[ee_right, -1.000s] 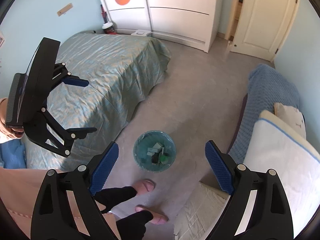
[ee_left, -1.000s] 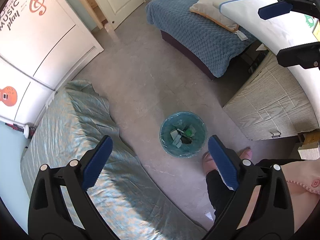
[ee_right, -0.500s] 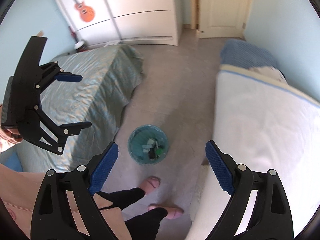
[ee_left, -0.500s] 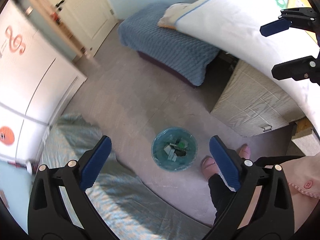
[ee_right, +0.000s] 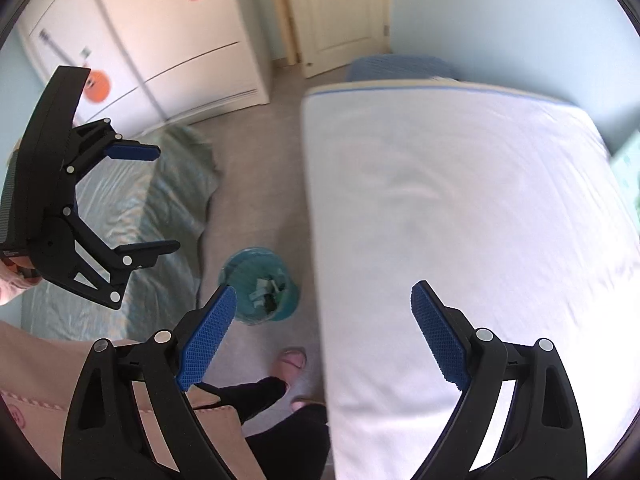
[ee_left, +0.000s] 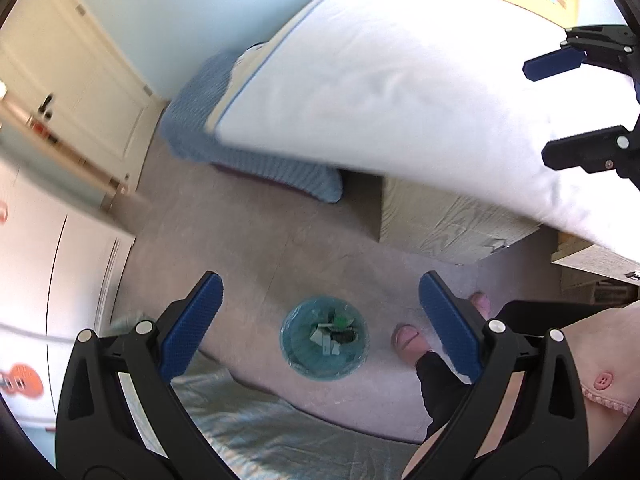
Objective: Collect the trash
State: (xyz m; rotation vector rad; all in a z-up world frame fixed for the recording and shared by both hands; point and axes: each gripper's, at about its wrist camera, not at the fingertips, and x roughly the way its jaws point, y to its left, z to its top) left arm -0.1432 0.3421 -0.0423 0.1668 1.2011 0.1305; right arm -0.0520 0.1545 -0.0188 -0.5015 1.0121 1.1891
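A round teal trash bin (ee_left: 324, 338) lined with a bag stands on the grey floor between two beds and holds several scraps of trash (ee_left: 332, 330). It also shows in the right wrist view (ee_right: 260, 286). My left gripper (ee_left: 320, 320) is open and empty, high above the bin. My right gripper (ee_right: 324, 336) is open and empty, held over the edge of the white bed (ee_right: 460, 220). Each gripper shows in the other's view: the right one (ee_left: 568, 100) and the left one (ee_right: 148, 200), both open.
A bed with a green cover (ee_right: 140, 208) lies left of the bin. A blue blanket (ee_left: 224, 140) covers the far end of the white bed (ee_left: 400, 92). A wooden cabinet (ee_left: 440, 220), a white wardrobe (ee_right: 152, 40) and a door (ee_right: 340, 12) stand around. The person's feet (ee_left: 408, 340) are beside the bin.
Both grippers have swung to the right, toward the white bed, which now fills much more of both views. The bin stays in place. Both grippers remain open.
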